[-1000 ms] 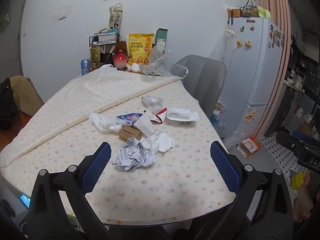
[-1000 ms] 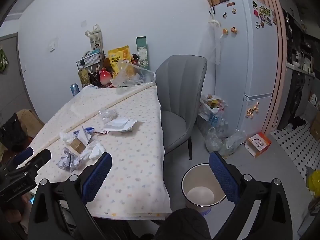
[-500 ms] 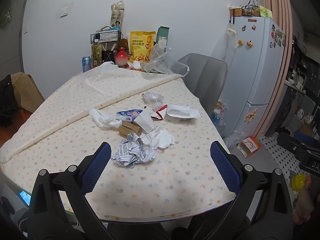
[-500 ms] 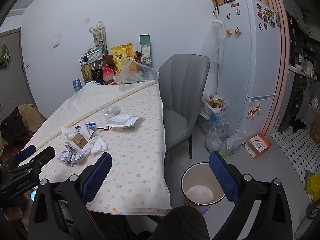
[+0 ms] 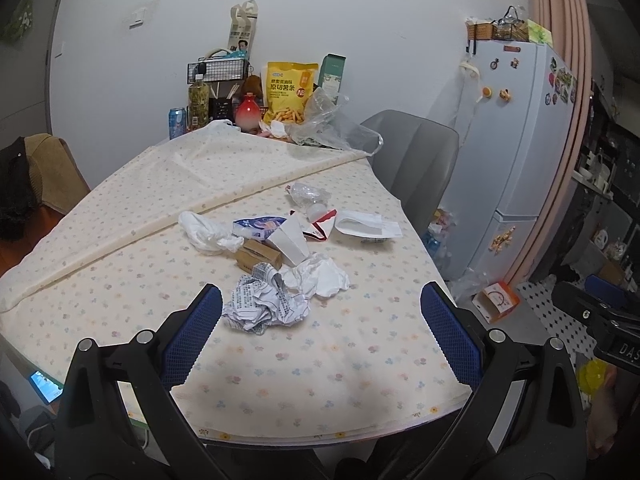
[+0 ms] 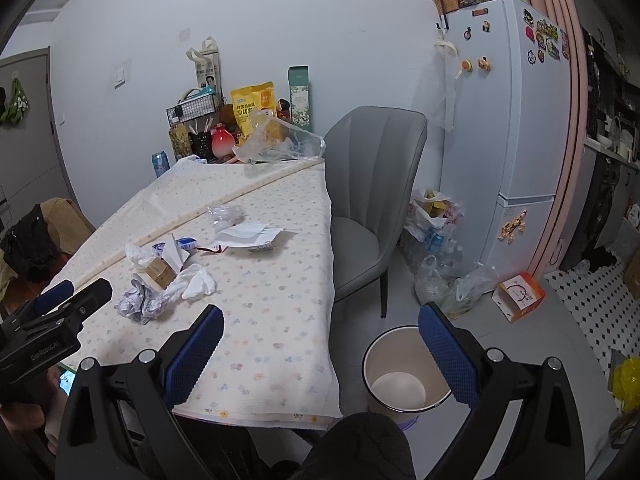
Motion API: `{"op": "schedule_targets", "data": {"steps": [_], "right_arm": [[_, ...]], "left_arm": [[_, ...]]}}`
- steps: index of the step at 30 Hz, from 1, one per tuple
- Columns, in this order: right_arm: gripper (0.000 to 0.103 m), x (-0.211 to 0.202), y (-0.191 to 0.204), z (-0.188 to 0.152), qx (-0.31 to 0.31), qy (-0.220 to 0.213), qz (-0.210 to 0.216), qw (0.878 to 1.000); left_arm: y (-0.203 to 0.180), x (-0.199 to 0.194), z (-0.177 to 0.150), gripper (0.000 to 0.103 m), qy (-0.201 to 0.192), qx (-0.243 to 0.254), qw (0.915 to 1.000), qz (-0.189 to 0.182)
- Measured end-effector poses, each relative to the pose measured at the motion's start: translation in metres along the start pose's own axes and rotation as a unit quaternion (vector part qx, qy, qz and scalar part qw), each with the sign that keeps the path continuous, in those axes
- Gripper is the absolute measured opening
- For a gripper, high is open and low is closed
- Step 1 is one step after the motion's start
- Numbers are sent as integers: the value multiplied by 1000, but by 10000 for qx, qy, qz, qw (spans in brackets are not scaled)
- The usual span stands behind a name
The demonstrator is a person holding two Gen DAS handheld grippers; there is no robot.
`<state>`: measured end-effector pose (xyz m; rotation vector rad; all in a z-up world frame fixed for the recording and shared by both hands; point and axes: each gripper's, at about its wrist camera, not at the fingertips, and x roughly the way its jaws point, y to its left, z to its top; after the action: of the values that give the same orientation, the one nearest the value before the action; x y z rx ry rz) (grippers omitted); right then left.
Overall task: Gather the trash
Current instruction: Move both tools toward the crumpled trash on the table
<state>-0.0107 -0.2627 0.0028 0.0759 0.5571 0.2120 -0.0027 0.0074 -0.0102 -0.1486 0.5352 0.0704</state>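
Trash (image 5: 280,256) heaped on the flowered tablecloth (image 5: 312,364), straight ahead of the left gripper (image 5: 320,336) and just beyond its spread blue pads. Crumpled printed paper (image 5: 264,304) nearest, close to the left pad; white tissue (image 5: 320,278) touching it behind, then a small brown box (image 5: 258,256) and a white envelope (image 5: 368,226) farther off to the right. Left gripper wide, gripping nothing. Right gripper (image 6: 320,350) wide too, empty, hanging past the table corner; white bin (image 6: 404,376) on the floor below, between its pads.
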Motion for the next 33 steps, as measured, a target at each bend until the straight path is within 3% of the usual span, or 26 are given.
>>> {"op": "schedule_targets", "data": {"steps": [9, 17, 22, 26, 33], "right_arm": [[96, -4, 0, -2, 90, -143, 37, 9999], [96, -4, 6, 1, 44, -114, 162, 9998], [96, -4, 5, 2, 107, -117, 202, 9997], [95, 0, 2, 1, 241, 28, 610, 9978], [96, 3, 1, -1, 335, 84, 489, 9982]], "left_arm": [[4, -6, -1, 99, -267, -60, 9996, -106], [11, -7, 0, 99, -240, -86, 9996, -80], [15, -7, 1, 99, -191, -197, 9992, -293], [16, -5, 1, 99, -108, -248, 9986, -449], [13, -4, 1, 99, -82, -253, 9987, -428]]}}
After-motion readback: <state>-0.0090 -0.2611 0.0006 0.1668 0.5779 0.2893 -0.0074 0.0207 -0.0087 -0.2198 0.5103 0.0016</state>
